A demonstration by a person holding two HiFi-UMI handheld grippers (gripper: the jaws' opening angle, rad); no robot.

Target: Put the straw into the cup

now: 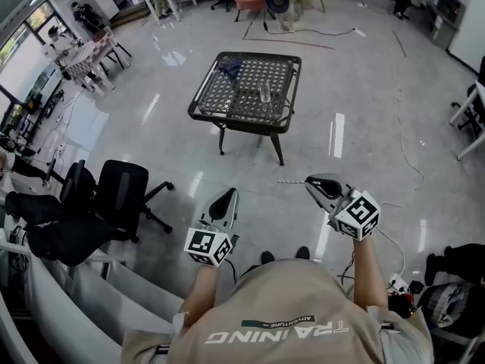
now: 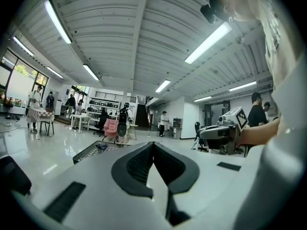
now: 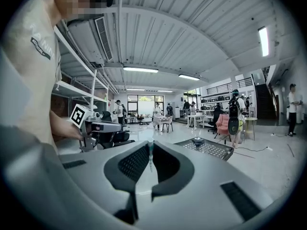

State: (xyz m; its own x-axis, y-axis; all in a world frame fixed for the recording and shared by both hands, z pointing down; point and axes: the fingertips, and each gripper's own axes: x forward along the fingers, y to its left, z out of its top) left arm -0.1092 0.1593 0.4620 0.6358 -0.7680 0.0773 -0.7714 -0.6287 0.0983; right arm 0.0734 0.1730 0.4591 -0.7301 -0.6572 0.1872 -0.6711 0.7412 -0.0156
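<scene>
From my station I see a tan short-sleeved shirt (image 1: 280,309) filling the head view at 6 o'clock. White block letters on it read TRAINING, with a small dark green strip of print beside them. Two black shoes (image 1: 267,257) peek out at its 12 o'clock. The left gripper (image 1: 228,193) and right gripper (image 1: 312,181) share one build: pale grey shells tapering forward, black ribbed pads (image 2: 136,164) inside, dark slots on top. Each has a white cube (image 1: 207,245) with black square markers at its rear. A black camera (image 2: 211,11) sits on the head.
</scene>
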